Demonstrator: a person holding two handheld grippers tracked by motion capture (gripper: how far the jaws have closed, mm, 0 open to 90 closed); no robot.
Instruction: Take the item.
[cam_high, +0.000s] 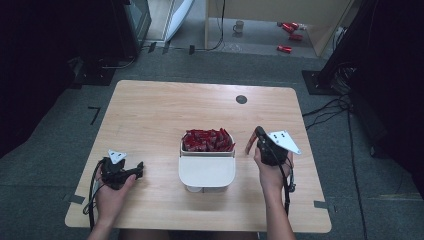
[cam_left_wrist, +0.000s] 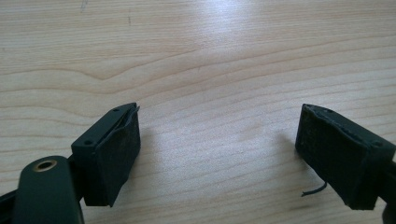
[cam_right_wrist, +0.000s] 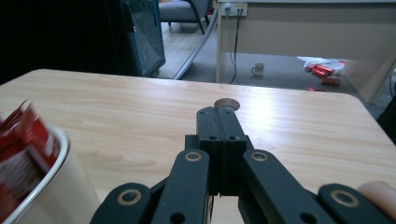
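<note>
High view: the white rounded plastic bin (cam_high: 207, 170) sits mid-desk (cam_high: 150, 115), its far half packed with red foil sachets (cam_high: 208, 140). You'll likely find them light, crinkly and slick; pinch one by its top edge.

Left gripper view: left tongs (cam_left_wrist: 219, 154) spread over bare wood grain.

Right gripper view: right tongs (cam_right_wrist: 219, 122) pressed together; nothing visible between them.

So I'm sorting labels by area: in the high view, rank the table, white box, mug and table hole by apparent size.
1. Table
2. White box
3. Mug and table hole: look alike, and the mug sits farther away, so unranked.
</note>
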